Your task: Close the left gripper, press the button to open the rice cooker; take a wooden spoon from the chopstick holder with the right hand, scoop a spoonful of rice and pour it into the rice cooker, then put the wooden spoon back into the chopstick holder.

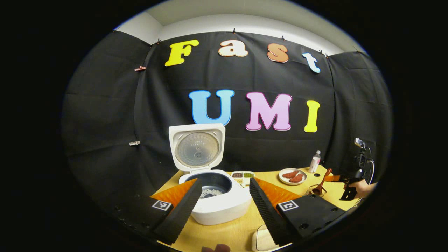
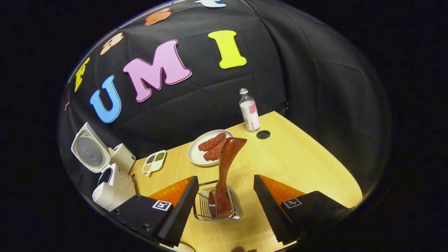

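Worktop status: rice cooker (image 1: 217,199) lid up, rice in pot. Wooden spoon (image 2: 224,175) stands in chopstick holder (image 2: 217,208); my right tongs (image 2: 224,206) released around it, left tongs (image 1: 225,206) released. Looks done.

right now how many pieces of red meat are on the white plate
2. Both reddish-brown meat slices lie side by side, touching, on the round white plate beyond the dark wooden spoon; any beneath would be hidden.

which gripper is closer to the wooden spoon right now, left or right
Right. The right gripper has its open fingers either side of the chopstick holder holding the wooden spoon. The left gripper is open in front of the rice cooker, the spoon far to its right.
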Available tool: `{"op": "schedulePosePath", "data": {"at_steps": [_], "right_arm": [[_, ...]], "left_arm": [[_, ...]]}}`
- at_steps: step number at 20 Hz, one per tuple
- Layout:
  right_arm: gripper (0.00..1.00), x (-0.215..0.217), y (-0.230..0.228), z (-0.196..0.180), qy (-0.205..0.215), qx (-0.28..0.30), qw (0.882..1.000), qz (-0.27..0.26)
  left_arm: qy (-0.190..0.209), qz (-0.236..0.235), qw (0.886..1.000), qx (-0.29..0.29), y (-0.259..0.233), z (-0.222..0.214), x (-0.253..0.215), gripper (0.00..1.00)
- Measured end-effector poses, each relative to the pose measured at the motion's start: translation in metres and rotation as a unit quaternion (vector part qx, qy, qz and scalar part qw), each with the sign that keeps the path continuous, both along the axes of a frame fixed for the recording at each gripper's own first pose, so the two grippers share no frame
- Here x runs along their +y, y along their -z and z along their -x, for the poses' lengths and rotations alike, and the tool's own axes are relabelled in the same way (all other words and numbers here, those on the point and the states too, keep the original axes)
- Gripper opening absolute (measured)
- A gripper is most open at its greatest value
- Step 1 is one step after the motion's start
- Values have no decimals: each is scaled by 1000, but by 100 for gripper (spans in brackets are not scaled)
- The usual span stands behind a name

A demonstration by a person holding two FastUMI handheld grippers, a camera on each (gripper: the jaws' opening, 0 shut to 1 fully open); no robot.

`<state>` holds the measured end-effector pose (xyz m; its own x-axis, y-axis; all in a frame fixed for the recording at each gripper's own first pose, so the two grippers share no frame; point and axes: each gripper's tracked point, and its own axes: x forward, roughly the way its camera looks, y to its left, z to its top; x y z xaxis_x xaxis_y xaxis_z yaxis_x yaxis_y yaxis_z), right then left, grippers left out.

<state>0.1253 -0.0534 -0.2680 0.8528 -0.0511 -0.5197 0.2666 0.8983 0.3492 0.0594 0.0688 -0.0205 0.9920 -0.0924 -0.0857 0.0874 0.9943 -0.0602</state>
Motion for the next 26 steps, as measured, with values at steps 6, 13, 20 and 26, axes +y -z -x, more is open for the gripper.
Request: {"op": "schedulePosePath", "data": {"at_steps": [6, 13, 20, 26], "right_arm": [[98, 24, -89, 48, -36, -64, 995, 62], [98, 66, -144, 115, -87, -89, 990, 69], [98, 74, -181, 156, -109, -107, 981, 121], [99, 72, -184, 179, -98, -99, 978, 155]], "left_arm": [[-39, 16, 996, -80, -73, -46, 26, 95], [-91, 19, 987, -134, -143, -118, 71, 94], [-77, 2, 990, -120, -151, -208, 75, 94], [-83, -20, 994, -67, -113, -278, 82, 94]]}}
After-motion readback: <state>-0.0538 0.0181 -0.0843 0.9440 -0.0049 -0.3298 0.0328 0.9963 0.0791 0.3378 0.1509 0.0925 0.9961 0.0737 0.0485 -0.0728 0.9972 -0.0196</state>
